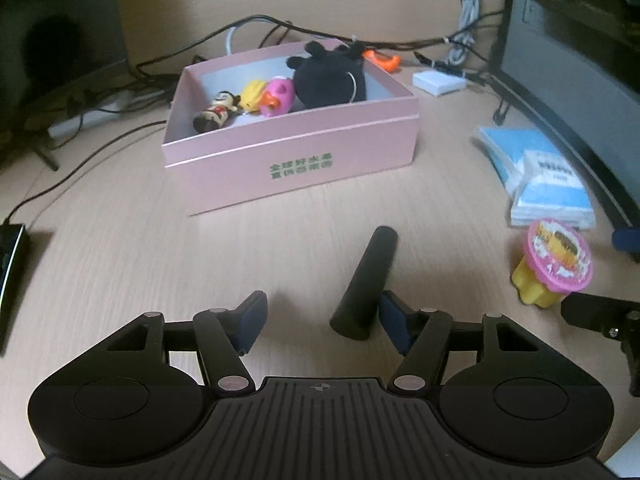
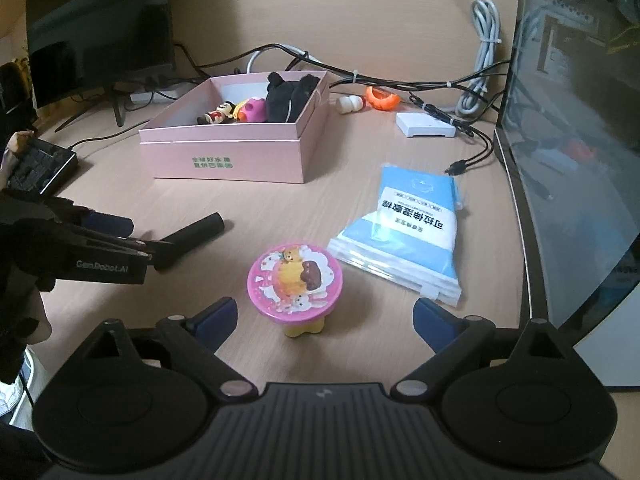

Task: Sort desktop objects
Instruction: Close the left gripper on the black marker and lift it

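Observation:
A pink box [image 1: 304, 152] stands on the desk and holds a black plush [image 1: 330, 78], a pink toy, a yellow toy and a small figurine [image 1: 216, 112]. A black cylinder [image 1: 366, 284] lies on the desk, its near end between the fingers of my open left gripper [image 1: 320, 318], against the right finger. My right gripper [image 2: 324, 318] is open around a yellow jelly cup with a pink lid [image 2: 294, 280], not touching it. The cup also shows in the left wrist view [image 1: 554, 266]. The box [image 2: 224, 156], the cylinder [image 2: 192, 236] and the left gripper [image 2: 132, 236] show in the right wrist view.
Blue tissue packs [image 2: 408, 236] lie right of the cup. A white box [image 2: 426, 124], an orange object [image 2: 382, 98] and cables [image 2: 400, 80] lie behind. A monitor [image 2: 100, 20] stands at back left, a dark screen [image 2: 576, 160] at right, and a keyboard [image 2: 36, 166] at left.

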Available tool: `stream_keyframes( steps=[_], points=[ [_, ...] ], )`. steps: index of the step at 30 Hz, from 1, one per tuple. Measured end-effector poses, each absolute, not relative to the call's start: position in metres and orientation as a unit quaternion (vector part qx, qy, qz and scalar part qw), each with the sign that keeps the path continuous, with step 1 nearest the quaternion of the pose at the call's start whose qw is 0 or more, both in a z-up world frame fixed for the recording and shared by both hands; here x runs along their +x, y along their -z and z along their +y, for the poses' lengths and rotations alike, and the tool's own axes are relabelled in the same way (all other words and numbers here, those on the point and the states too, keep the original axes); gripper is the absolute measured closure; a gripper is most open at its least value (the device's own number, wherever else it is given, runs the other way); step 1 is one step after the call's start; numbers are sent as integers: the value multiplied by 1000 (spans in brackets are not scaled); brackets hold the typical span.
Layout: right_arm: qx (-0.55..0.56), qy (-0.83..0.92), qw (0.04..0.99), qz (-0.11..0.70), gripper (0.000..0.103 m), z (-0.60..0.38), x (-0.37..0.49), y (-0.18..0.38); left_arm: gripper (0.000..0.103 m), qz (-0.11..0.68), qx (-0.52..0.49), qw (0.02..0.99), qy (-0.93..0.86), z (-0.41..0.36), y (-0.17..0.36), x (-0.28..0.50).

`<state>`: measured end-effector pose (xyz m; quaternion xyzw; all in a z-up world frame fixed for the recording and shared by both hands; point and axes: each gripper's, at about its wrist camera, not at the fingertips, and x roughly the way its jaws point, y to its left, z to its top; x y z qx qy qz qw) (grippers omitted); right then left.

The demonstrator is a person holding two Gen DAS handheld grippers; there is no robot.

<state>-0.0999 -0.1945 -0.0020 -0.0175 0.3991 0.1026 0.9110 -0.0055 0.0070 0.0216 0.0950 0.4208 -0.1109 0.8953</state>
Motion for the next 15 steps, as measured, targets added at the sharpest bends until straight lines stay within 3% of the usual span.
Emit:
stream_keyframes(
  steps=[6,10,12,15],
  points=[
    [-10,-99,909,405,8,-194,-101,6,34,395,145,905,64,13,-17,10],
    [-10,-100,910,402,8,-190,-102,5,34,392,106,913,43,28,-22,23],
    [-9,-99,912,399,8,-188,-104,3,26,395,75,913,70,30,-25,21],
    [-5,-96,911,402,7,-188,-104,3,21,397,69,909,107,22,-24,20]
  ],
)
